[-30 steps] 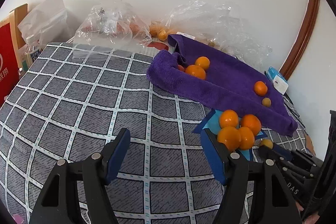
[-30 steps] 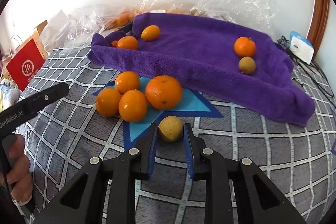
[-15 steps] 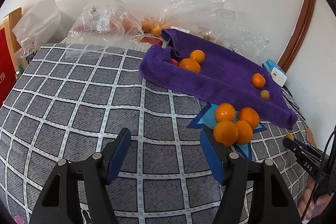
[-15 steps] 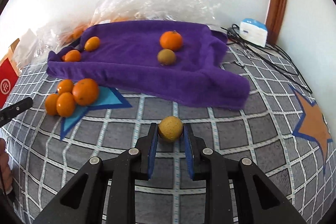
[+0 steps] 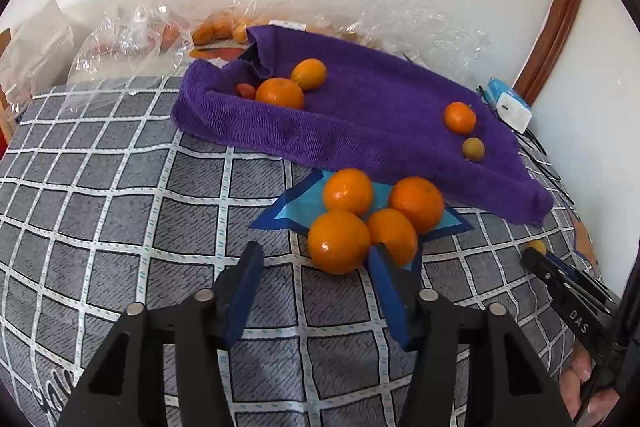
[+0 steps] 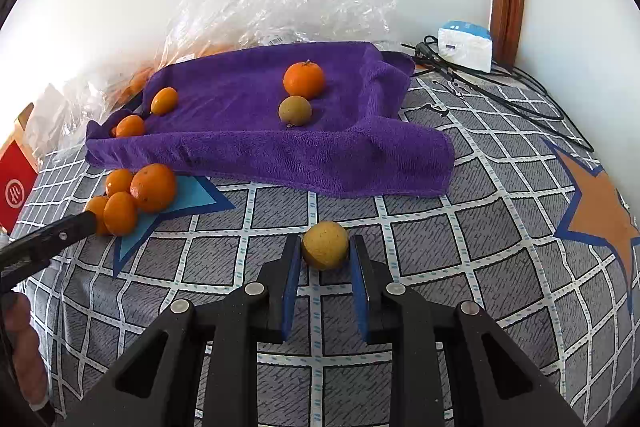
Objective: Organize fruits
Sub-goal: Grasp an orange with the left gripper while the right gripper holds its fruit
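Right wrist view: my right hand-held gripper [image 6: 325, 254] pinches a small yellow fruit [image 6: 325, 245]; weak squeeze, it rolls away. Left hand-held gripper [image 5: 316, 277], empty, closing beside the oranges [image 5: 374, 219], may scatter them.

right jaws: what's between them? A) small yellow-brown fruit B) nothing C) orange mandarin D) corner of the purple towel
A: the right gripper is shut on the small yellow-brown fruit, pads against both its sides, above the checked cloth and clear of the purple towel.
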Demonstrator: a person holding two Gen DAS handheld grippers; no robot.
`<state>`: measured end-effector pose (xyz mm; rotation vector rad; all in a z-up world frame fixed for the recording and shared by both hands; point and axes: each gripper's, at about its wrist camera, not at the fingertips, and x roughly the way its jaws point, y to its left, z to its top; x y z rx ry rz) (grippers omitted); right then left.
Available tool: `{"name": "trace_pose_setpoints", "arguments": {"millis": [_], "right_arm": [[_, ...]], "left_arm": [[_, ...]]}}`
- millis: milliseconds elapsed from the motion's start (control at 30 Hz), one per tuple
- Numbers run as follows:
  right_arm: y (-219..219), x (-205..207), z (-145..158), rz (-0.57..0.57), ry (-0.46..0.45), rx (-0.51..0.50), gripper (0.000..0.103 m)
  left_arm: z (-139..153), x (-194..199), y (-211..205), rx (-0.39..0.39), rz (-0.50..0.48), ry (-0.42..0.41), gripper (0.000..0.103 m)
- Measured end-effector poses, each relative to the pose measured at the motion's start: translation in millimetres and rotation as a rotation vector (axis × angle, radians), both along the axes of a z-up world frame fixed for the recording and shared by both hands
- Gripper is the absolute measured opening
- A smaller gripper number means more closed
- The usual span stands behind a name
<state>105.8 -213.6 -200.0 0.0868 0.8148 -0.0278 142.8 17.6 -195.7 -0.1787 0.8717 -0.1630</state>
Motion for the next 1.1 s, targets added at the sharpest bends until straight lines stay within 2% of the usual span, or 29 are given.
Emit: {"name": "trace_pose_setpoints", "arguments": {"millis": [67, 133, 167, 300, 433, 533, 967, 1100], "right_arm": [[-1, 0, 0, 0.001, 0.000, 0.009, 0.024], [-1, 3, -2, -0.006, 0.013, 0.000, 0.024], [0, 5, -3, -0.010, 0.022, -0.008, 0.024], [-2, 4, -3, -0.021, 0.018, -0.009, 0.024], [-5, 4, -3, -0.022, 0.017, 0.012, 0.024], [-2, 5, -3, -0.012, 0.023, -0.002, 0.024], [-3, 5, -4, -0.002, 0.024, 0.013, 0.024], [-2, 4, -3, -0.002, 0.023, 0.005, 0.024]], "left_arm": [[-2, 2, -2, -0.014, 0.006, -0.006, 0.044], [-3, 4, -6, 0.000, -0.004, -0.019, 0.034], [-2, 4, -8, 0.016, -0.016, -0.020, 0.033], [5, 0, 0, 0.019, -0.027, -0.019, 0.033], [9, -10, 22, 0.088, 0.021, 0.001, 0.033], [3, -14, 33, 0.109, 0.036, 0.002, 0.033], [-3, -5, 37, 0.121, 0.088, -0.019, 0.033], [-3, -4, 41, 0.095, 0.091, -0.020, 0.033]]}}
